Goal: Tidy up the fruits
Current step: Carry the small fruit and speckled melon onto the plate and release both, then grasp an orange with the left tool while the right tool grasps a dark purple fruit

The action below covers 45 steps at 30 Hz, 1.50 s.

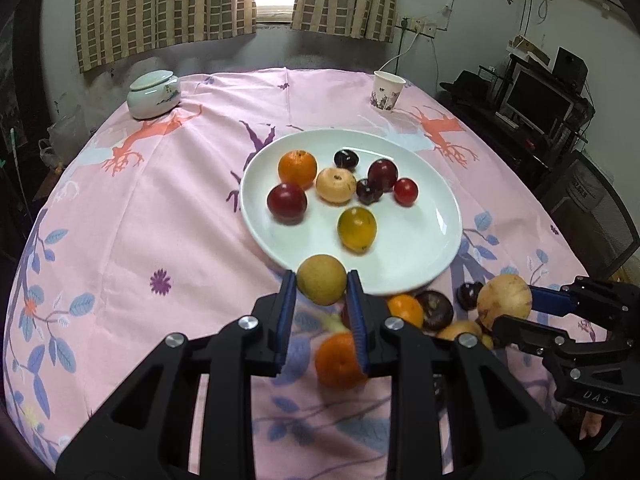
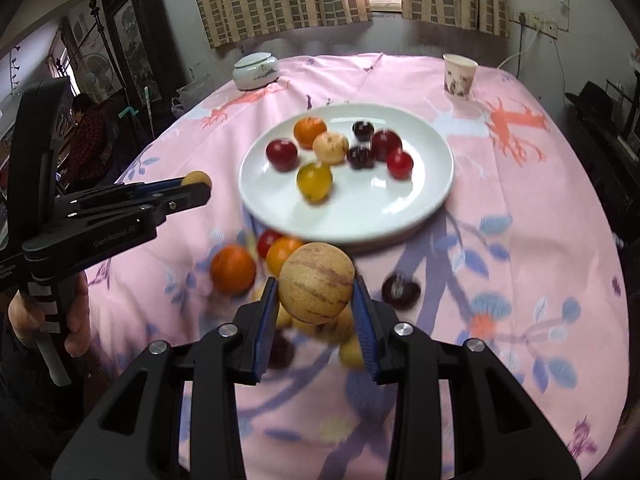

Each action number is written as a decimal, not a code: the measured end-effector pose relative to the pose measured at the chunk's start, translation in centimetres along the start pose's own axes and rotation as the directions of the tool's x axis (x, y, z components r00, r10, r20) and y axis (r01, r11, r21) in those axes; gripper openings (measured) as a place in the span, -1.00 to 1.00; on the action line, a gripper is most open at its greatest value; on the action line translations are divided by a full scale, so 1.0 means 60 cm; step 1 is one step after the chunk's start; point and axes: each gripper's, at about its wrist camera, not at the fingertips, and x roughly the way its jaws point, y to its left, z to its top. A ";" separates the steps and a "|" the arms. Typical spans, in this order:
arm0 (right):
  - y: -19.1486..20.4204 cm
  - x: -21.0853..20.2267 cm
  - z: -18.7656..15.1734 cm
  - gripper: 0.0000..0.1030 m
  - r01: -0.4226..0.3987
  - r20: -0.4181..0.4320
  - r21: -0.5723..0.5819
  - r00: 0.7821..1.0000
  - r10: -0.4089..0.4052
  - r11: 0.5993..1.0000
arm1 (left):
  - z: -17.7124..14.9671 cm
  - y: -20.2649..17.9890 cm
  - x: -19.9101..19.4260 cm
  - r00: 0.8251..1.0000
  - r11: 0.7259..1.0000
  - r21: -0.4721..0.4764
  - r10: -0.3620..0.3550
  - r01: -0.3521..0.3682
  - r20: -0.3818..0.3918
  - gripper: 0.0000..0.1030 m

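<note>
A white plate sits mid-table with several fruits in it: an orange, red plums, dark plums and a yellow-green fruit. My left gripper is shut on a small tan round fruit at the plate's near rim; it also shows in the right wrist view. My right gripper is shut on a larger tan striped fruit above a pile of loose fruits on the cloth.
A pink patterned tablecloth covers the round table. A pale lidded jar stands at the far left and a paper cup at the far right. Shelves with a monitor stand off to the right.
</note>
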 end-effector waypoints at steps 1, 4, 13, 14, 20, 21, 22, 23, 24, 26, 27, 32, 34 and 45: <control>-0.004 0.011 0.020 -0.28 0.001 -0.004 -0.003 1.000 -0.001 1.000 | 0.017 -0.003 0.012 1.000 1.000 0.008 -0.001 0.001 -0.006 -0.50; -0.016 0.051 0.076 -0.28 0.009 -0.015 -0.014 1.000 -0.009 1.000 | 0.063 -0.007 0.054 1.000 1.000 0.014 0.004 -0.004 -0.018 -0.50; -0.077 0.187 0.150 -0.28 0.052 -0.106 0.039 0.993 -0.047 0.998 | 0.124 0.010 0.163 0.995 0.999 -0.040 -0.004 0.000 -0.104 -0.49; -0.081 0.194 0.150 -0.28 0.052 -0.111 0.042 0.993 -0.047 0.998 | 0.126 0.010 0.169 0.994 0.999 -0.039 -0.003 -0.001 -0.108 -0.49; -0.083 0.201 0.156 -0.10 0.068 -0.085 0.036 0.994 -0.065 0.997 | 0.136 0.011 0.184 0.994 0.999 -0.040 0.007 -0.011 -0.112 -0.33; -0.081 0.196 0.157 -0.02 0.081 -0.075 0.027 0.994 -0.078 0.996 | 0.138 0.010 0.178 0.995 0.999 -0.042 0.008 -0.012 -0.102 -0.04; -0.079 0.188 0.158 0.00 0.095 -0.060 0.020 0.994 -0.094 0.995 | 0.139 0.011 0.169 0.997 0.999 -0.047 0.009 -0.013 -0.083 0.07; -0.076 0.176 0.158 0.00 0.106 -0.047 0.007 0.993 -0.106 0.994 | 0.140 0.013 0.156 0.998 0.999 -0.051 0.013 -0.016 -0.058 0.14; -0.071 0.164 0.157 0.01 0.111 -0.039 -0.007 0.993 -0.111 0.994 | 0.140 0.015 0.142 0.999 0.998 -0.054 0.016 -0.018 -0.039 0.14; -0.064 0.136 0.150 0.24 0.126 -0.019 -0.028 0.992 -0.126 0.992 | 0.134 0.018 0.115 1.000 0.998 -0.061 0.009 -0.010 -0.018 0.15; -0.060 0.121 0.142 0.24 0.132 -0.008 -0.036 0.991 -0.132 0.991 | 0.127 0.020 0.099 1.000 0.998 -0.066 0.003 -0.004 -0.008 0.20; -0.044 0.046 0.082 0.24 0.111 0.000 -0.056 0.994 -0.111 0.992 | 0.060 0.022 0.026 0.999 0.998 -0.069 -0.011 0.013 0.033 0.35; -0.038 0.022 0.052 0.25 0.109 0.002 -0.051 0.994 -0.109 0.993 | 0.025 0.021 0.002 0.999 0.997 -0.071 -0.010 0.013 0.045 0.42; -0.054 -0.016 -0.103 0.25 0.172 -0.055 0.069 0.984 -0.168 0.983 | -0.136 0.014 -0.031 1.000 0.997 -0.083 -0.010 0.008 -0.027 0.54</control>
